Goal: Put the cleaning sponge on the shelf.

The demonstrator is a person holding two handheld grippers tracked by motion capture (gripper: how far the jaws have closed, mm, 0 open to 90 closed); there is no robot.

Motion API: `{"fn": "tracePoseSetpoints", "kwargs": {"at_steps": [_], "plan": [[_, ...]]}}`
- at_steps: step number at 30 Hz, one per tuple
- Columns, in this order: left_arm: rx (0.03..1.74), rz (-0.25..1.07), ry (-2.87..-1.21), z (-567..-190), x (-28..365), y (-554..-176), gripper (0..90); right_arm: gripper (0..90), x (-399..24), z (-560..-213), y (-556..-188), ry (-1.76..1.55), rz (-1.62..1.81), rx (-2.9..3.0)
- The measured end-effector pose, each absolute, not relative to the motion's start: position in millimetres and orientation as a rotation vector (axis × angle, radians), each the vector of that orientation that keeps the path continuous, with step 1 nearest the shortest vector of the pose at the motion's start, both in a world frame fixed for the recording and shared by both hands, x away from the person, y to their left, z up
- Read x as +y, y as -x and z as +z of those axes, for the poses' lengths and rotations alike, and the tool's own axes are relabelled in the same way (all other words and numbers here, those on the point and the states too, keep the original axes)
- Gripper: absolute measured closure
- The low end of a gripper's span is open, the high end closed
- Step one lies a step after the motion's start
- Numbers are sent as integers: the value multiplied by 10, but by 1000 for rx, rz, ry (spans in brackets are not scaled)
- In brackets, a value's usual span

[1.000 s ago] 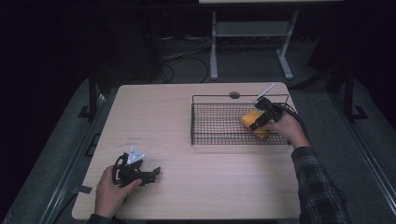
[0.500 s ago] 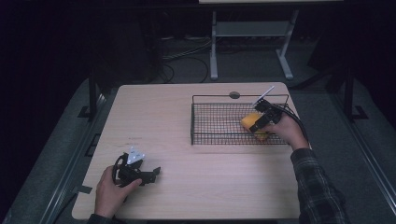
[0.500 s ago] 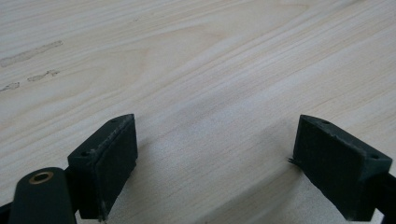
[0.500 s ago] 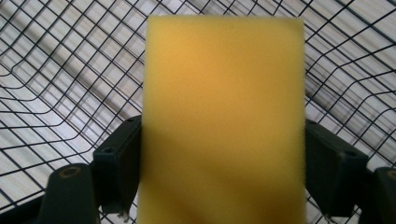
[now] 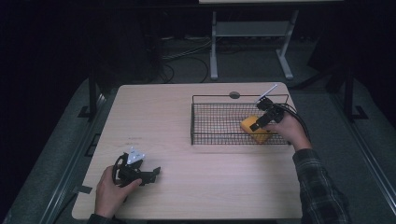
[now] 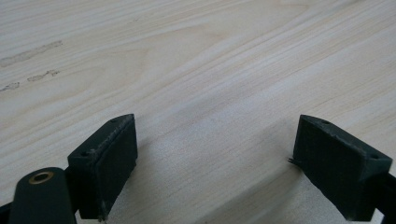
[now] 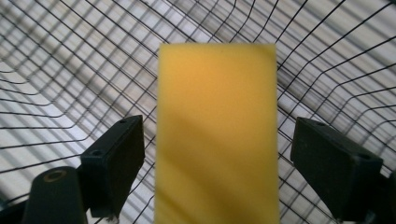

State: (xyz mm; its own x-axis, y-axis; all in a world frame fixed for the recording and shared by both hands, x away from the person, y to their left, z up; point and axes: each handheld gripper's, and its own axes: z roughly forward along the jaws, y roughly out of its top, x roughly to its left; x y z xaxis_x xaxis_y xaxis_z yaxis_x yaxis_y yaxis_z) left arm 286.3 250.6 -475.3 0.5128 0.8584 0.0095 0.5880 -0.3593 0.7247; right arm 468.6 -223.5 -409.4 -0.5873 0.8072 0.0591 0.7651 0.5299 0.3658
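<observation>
Just released: a yellow sponge [image 7: 217, 135] sits in the wire basket [image 5: 219, 122], between jaws that have just been opening.

Right gripper [image 5: 261, 120] pads stand clear of it; a crooked withdrawal could snag the mesh or drag the sponge along. Left gripper [image 5: 152, 173] rests spread and empty on the table [image 5: 187, 107].

Left gripper [image 6: 212, 163] spread, bare wooden table [image 6: 210, 70]
</observation>
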Motion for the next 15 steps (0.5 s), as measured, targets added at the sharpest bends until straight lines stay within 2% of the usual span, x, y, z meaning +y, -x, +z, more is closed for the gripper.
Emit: {"fn": "tracePoseSetpoints", "kwargs": {"at_steps": [11, 15], "plan": [[1176, 517, -2082, -4753, 2506, -2863, 128, 157, -2287, -3786, -4397, -1308, 673, 2588], [1176, 516, -2082, -4753, 2505, -2863, 128, 156, -2318, -3709, -4182, -1276, 721, 2559]]}}
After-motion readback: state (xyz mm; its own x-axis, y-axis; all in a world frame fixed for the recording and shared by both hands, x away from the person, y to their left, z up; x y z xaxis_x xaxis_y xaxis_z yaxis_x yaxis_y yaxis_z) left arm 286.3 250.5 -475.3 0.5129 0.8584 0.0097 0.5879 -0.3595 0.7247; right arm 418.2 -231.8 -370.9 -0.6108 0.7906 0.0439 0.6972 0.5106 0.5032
